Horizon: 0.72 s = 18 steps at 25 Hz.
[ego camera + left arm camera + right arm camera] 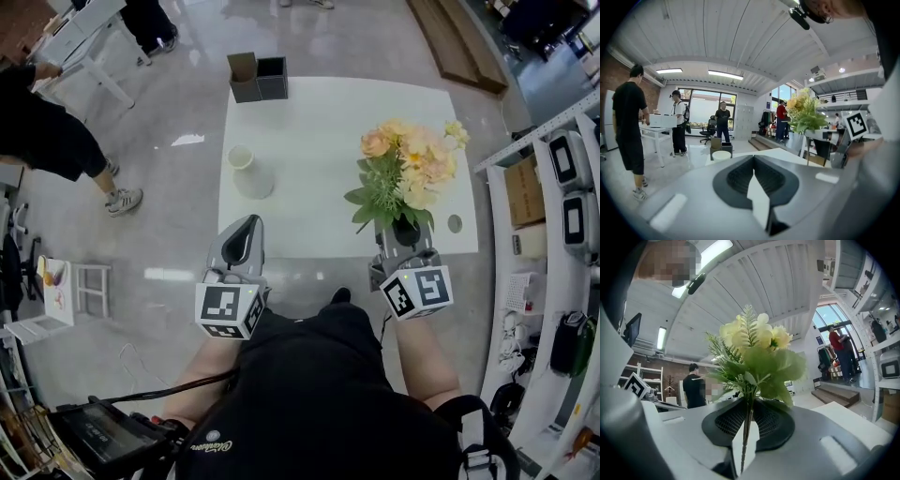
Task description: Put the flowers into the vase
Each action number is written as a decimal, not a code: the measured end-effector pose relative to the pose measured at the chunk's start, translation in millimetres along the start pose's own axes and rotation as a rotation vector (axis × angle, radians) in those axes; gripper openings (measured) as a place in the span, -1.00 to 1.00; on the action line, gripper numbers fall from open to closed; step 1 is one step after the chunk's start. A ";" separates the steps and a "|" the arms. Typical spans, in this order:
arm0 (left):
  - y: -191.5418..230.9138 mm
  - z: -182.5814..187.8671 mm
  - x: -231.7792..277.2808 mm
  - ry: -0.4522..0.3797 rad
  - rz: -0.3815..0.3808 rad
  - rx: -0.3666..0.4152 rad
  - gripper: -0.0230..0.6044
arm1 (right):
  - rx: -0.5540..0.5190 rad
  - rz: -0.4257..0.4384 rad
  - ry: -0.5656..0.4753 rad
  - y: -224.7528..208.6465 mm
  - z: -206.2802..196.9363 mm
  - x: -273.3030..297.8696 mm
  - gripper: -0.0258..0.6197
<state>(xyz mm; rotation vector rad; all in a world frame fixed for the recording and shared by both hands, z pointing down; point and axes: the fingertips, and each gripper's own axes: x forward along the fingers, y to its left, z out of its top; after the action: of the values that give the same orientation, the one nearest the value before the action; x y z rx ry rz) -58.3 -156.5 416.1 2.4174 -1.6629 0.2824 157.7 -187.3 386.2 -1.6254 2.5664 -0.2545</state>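
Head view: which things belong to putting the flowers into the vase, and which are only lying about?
For the job: flowers, gripped by the right gripper; white vase; left gripper, shut, empty.
Only lying about: two boxes at the far edge of the table; small round object near its right edge.

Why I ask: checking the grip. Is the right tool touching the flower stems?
Touching. The right gripper view shows the flower stems pinched between the two jaws of the right tool, with pads pressed on both sides.
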 end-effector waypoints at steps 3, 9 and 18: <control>56.0 6.8 -19.8 -0.013 -0.015 -0.007 -0.90 | -0.003 -0.023 -0.009 51.1 1.0 26.6 -0.76; 189.5 22.4 -61.8 -0.039 -0.043 0.012 -0.90 | -0.016 -0.036 -0.029 187.0 1.6 90.1 -0.76; 176.7 32.6 -55.8 -0.043 -0.085 0.027 -0.90 | -0.018 -0.026 -0.048 195.1 10.8 90.1 -0.76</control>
<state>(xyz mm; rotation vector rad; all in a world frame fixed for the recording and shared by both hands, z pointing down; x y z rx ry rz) -241.6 -177.1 379.0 2.5233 -1.5778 0.2424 -52.4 -188.0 339.6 -1.6511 2.5213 -0.1921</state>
